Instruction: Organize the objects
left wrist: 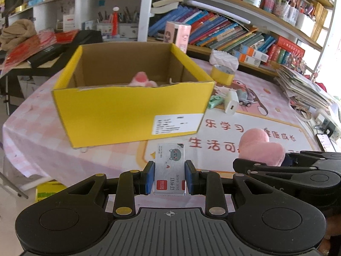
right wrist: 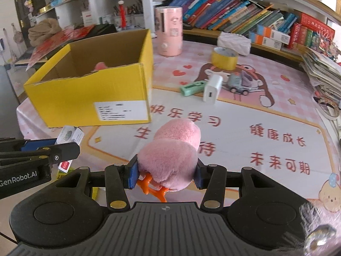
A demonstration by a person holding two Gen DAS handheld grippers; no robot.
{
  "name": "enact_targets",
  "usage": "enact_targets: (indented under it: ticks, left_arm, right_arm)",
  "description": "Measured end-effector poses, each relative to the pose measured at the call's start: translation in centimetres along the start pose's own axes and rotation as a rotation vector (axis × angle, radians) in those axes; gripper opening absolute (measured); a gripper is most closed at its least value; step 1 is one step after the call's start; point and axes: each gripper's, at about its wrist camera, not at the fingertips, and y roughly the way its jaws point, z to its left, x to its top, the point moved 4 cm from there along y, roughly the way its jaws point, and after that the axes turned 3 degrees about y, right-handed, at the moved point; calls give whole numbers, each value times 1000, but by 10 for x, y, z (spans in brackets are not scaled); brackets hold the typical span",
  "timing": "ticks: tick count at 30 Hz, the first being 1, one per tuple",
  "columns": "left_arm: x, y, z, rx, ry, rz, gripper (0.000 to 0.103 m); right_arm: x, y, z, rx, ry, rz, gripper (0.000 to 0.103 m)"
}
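My left gripper [left wrist: 169, 177] is shut on a small grey staple box [left wrist: 169, 166] with a cat picture, held above the table in front of the yellow cardboard box [left wrist: 127, 108]. A pink plush [left wrist: 141, 79] lies inside that box. My right gripper [right wrist: 165, 173] is shut on a pink plush toy [right wrist: 173, 157] with orange feet; it hangs over the mat, right of the yellow box [right wrist: 85, 98]. In the right wrist view the left gripper [right wrist: 53, 147] with the staple box [right wrist: 70, 135] shows at the left edge. The pink toy [left wrist: 260, 147] also shows in the left wrist view.
On the pink printed mat [right wrist: 266, 115] lie a yellow tape roll [right wrist: 223, 57], a green stapler [right wrist: 192, 87], a white charger [right wrist: 212, 88] and a small toy truck [right wrist: 238, 82]. A pink cylinder [right wrist: 168, 31] stands behind the box. Stacked papers [right wrist: 324, 72] and bookshelves line the right and back.
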Motion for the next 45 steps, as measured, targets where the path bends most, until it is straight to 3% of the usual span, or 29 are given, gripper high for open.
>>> enact_targets:
  ticks: [16,24,35,45]
  left_arm:
    - [-5,-26,39,38,-13,-52,28]
    - [13,-34,41,22,-23,-130,28]
    - [78,-26,51,68,-35,-264,28]
    - [117,18,66,155,-45,-252,28]
  right_arm:
    - [1,-4,50,43,-44,-30,46]
    - [12,-8,57,29,-67,-59,46]
    - [85,-14,56,56,-89,-209,46]
    - [151,30,59,103,-122,-259,46]
